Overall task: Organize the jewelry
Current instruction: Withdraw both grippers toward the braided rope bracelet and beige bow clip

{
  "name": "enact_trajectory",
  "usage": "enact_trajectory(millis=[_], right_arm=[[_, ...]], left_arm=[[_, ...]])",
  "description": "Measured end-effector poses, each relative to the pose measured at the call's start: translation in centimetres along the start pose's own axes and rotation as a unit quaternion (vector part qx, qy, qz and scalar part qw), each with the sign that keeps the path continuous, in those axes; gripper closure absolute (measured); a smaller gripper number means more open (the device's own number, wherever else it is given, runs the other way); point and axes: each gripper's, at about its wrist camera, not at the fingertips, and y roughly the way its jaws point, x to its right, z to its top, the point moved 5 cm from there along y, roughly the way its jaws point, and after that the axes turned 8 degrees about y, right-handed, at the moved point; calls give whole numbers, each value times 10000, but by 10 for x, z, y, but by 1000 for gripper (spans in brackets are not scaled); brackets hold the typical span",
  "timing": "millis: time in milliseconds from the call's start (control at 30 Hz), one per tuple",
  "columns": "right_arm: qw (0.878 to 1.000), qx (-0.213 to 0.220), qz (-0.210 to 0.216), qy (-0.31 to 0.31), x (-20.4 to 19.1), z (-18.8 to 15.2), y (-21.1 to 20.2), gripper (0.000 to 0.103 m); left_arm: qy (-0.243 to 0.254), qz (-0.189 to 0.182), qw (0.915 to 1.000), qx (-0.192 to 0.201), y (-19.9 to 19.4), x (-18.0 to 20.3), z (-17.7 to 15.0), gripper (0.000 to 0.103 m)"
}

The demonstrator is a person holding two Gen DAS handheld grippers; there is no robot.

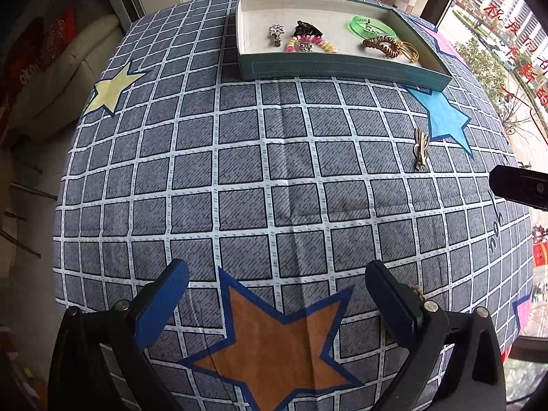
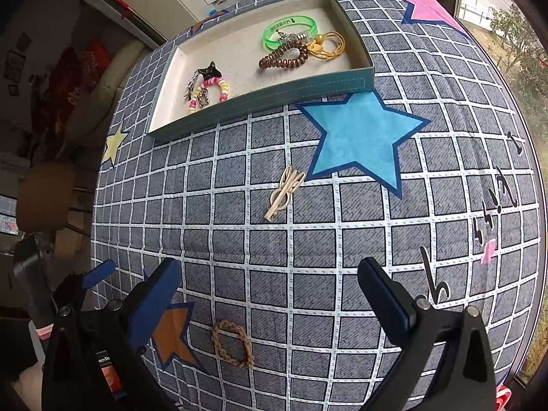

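A teal tray (image 1: 328,68) (image 2: 260,102) stands at the far side of the table. It holds a green bangle (image 1: 371,25) (image 2: 289,30), a brown coil tie (image 1: 382,45) (image 2: 284,59), a yellow cord (image 2: 330,48), a pink-yellow bead bracelet (image 1: 310,44) (image 2: 215,90), a black claw clip (image 1: 308,29) and a jewelled clip (image 1: 276,34). A gold hair clip (image 1: 421,149) (image 2: 284,191) lies on the cloth near the blue star. A braided brown ring (image 2: 232,342) lies between my right gripper's fingers. My left gripper (image 1: 277,294) and right gripper (image 2: 269,287) are open and empty.
The table carries a grey checked cloth (image 1: 239,171) with coloured stars. The right gripper's tip (image 1: 517,186) shows at the left view's right edge. A sofa (image 1: 58,78) and chair (image 2: 44,195) stand left. A window is on the right.
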Motion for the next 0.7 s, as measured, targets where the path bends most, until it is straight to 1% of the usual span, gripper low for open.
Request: enact_trajectory(millis=[133, 333, 533, 700], right_arm=[[9997, -84, -218, 64, 14, -15, 4, 0], [9985, -217, -397, 293, 30, -32, 10, 0], [9976, -245, -517, 381, 37, -38, 11, 0], [9971, -206, -569, 460, 39, -37, 10, 0]], left_arm=[[55, -78, 9999, -98, 2, 7, -14, 0], [115, -244, 9994, -220, 5, 23, -31, 0], [211, -445, 9982, -334, 10, 45, -43, 0], [291, -590, 9972, -370, 13, 69, -47, 0]])
